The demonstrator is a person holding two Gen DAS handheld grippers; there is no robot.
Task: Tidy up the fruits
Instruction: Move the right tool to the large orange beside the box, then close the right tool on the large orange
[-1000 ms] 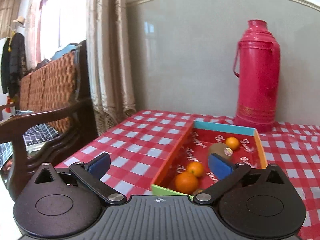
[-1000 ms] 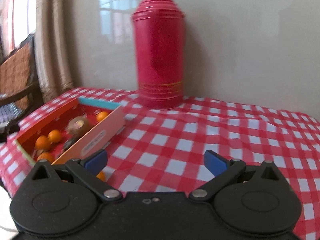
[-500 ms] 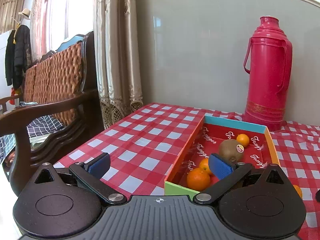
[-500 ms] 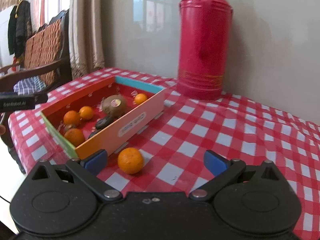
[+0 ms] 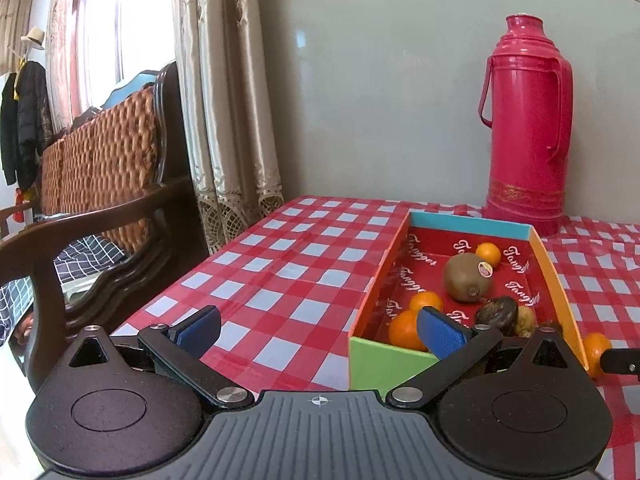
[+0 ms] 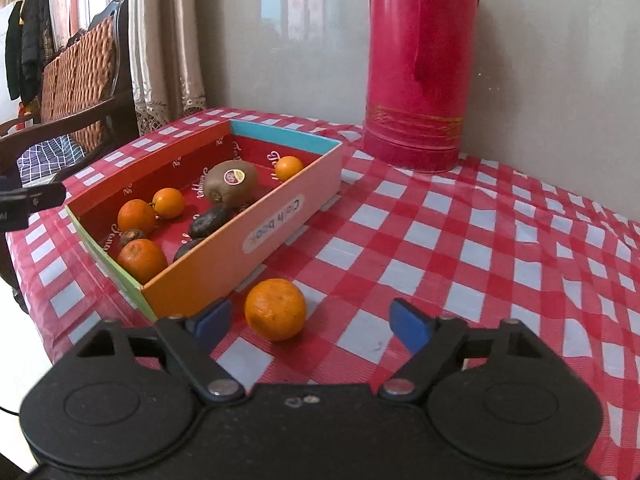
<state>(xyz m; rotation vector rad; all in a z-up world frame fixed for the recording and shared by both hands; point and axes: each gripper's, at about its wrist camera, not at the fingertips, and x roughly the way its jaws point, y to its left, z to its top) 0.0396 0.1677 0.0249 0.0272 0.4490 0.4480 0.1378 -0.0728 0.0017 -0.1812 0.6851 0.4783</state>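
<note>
A colourful cardboard box lies on the red checked tablecloth. It holds a kiwi, several small oranges and dark fruits. One loose orange sits on the cloth beside the box's near right corner; it also shows in the left wrist view. My right gripper is open and empty, with the loose orange just ahead between its fingers. My left gripper is open and empty, left of the box's near end.
A tall red thermos stands at the back by the wall. A wooden wicker chair and curtains are left of the table. The table's left and front edges are close to the box.
Both grippers have drawn back and swung left toward the box. The loose orange has come into the right wrist view and now lies between the right fingers. Both stay open.
</note>
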